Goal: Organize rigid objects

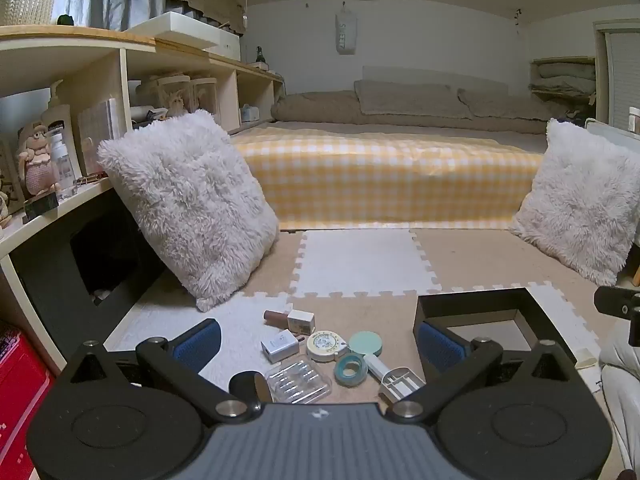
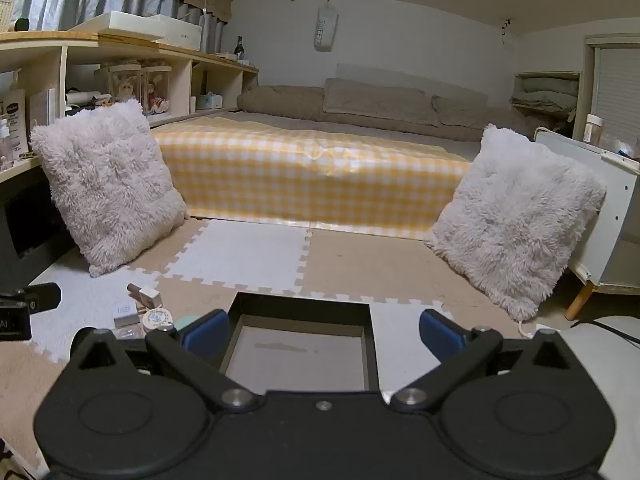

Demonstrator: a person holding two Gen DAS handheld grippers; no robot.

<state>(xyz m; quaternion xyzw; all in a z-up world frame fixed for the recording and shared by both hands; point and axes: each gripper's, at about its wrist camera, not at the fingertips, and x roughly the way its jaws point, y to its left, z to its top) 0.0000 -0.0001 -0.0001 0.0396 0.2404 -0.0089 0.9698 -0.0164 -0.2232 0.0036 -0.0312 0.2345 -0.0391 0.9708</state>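
Foam-mat floor, lower centre: small items scattered beside empty box. Left tool and right tool spread, empty. Start stage; next likely picking one item.

fluffy pillows on foam mat | yellow checked bedspread | wall shelf
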